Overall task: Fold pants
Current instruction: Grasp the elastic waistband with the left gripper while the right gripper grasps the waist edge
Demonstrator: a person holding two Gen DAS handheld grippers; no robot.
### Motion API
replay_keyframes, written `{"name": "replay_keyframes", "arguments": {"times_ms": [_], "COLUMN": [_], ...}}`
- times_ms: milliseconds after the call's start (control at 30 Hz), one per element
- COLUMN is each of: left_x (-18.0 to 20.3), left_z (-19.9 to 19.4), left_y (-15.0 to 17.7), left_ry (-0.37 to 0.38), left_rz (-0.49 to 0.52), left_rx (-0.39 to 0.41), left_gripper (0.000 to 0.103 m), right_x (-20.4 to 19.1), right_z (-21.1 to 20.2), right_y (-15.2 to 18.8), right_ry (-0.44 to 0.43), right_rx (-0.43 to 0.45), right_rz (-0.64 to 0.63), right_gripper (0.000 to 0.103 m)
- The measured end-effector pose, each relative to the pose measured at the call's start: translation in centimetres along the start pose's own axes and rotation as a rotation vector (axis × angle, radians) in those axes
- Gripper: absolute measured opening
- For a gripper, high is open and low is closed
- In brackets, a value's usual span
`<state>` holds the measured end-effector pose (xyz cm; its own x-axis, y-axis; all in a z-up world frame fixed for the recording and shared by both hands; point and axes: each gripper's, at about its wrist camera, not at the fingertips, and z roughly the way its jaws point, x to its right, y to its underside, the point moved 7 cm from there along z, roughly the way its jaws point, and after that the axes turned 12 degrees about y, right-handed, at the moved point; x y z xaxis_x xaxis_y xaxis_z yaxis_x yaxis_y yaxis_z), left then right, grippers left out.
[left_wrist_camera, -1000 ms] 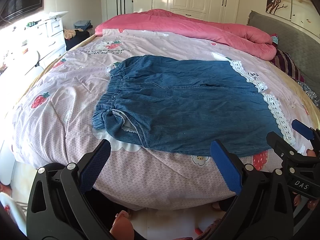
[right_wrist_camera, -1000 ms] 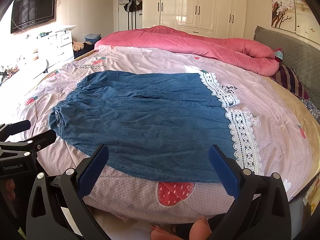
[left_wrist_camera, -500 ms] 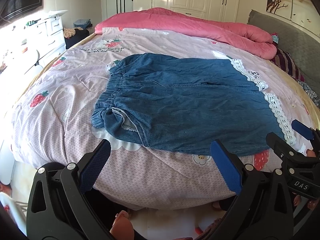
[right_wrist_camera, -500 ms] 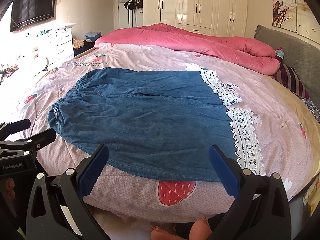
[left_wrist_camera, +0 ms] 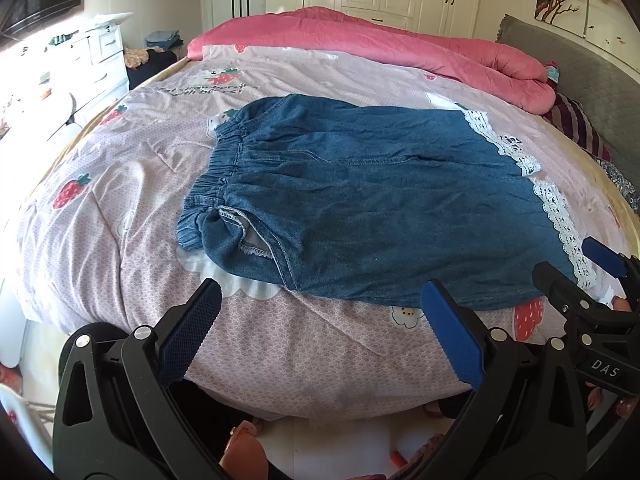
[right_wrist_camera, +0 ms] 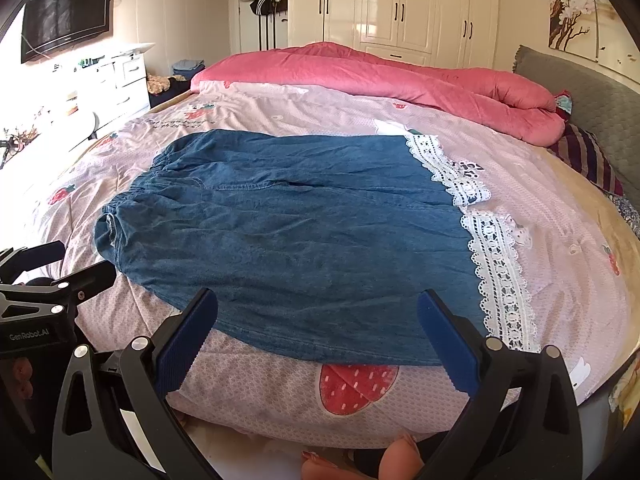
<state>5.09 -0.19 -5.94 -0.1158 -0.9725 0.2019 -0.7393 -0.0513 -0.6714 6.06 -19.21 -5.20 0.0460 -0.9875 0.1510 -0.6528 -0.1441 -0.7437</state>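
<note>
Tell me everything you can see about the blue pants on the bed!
The blue pants look like soft denim. They lie spread flat on the pink strawberry bedspread, unfolded. The gathered elastic waistband is at the left, with one corner flipped to show pale lining. White lace trim edges both leg hems at the right. Nothing touches them except the bedspread; both hand-held grippers are open, short of the near edge.

Left gripper (left_wrist_camera: 320,328): black plastic frame with triangular cut-outs, silver screw heads, and blue ribbed pads (left_wrist_camera: 452,336) with serrated edges. Right gripper (right_wrist_camera: 318,332): same black build, same blue pads (right_wrist_camera: 448,342). White "DAS" lettering on one body, "GenRobot.AI" on the other. Bare toes below.
</note>
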Motion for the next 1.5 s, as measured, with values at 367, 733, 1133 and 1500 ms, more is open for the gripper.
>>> {"name": "replay_keyframes", "arguments": {"times_ms": [367,733,1133,1500], "left_x": [-6.2,-13.9,-15.4,-14.8], "left_z": [3.1,13.4,19.8,16.0], "left_y": [-8.3,-17.0,-18.2,-20.0], "left_ry": [-0.021,-0.025,0.082,0.228], "left_rz": [0.013,0.063,0.079,0.022], "left_rx": [-0.002,-0.109,-0.157,-0.04], "left_gripper": [0.094,0.094,0.024,0.005], "right_x": [-2.0,-4.9,-10.7,-16.8], "right_z": [6.1,18.2,25.2,27.1], "right_y": [-7.4,-15.9,-20.1,-21.0], "right_ry": [-0.167,-0.209,-0.32,-0.394], "right_rx": [-0.056,-0.114,-0.172,-0.152], "right_rz": [-0.131,-0.342,-0.479,-0.66], "right_gripper": [0.099,0.099,0.099,0.097]}}
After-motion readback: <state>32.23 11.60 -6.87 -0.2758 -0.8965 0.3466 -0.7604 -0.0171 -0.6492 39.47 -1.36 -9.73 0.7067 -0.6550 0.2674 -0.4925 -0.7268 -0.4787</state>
